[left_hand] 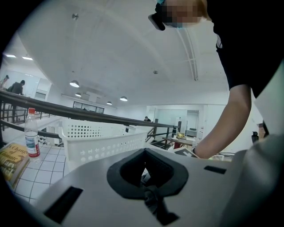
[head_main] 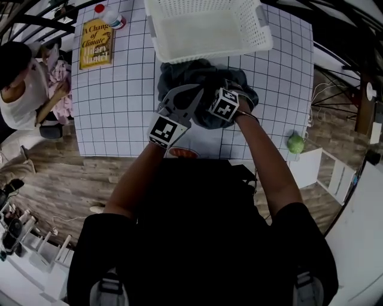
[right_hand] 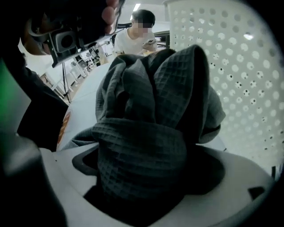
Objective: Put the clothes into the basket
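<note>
Gridded white table top point(head_main: 119, 95) over a wood-look floor point(head_main: 54, 173), open hall behind with railings and ceiling lights.

Your right gripper point(right_hand: 146, 164): jaws spread wide. A bunched dark grey waffle-weave garment point(right_hand: 151, 111) fills the gap between them, and the pads are not pressing on it.

Your left gripper point(left_hand: 146, 168): jaws together. A small dark scrap sits in the seam, and I cannot tell what it is. In the head view this gripper hangs just left of the right one, over the near left edge of the garment.

The garment is heaped on the table, up against the near wall of the white perforated basket point(head_main: 254, 27) and outside it. The basket stands at the far middle of the table.

Far left corner: a yellow book point(head_main: 96, 43) lies flat, with a red-capped bottle point(head_main: 111, 15) just beyond it. Off the table's near right edge is a small green round thing point(head_main: 295, 143). A person in a white shirt point(head_main: 21, 89) sits at the left.
</note>
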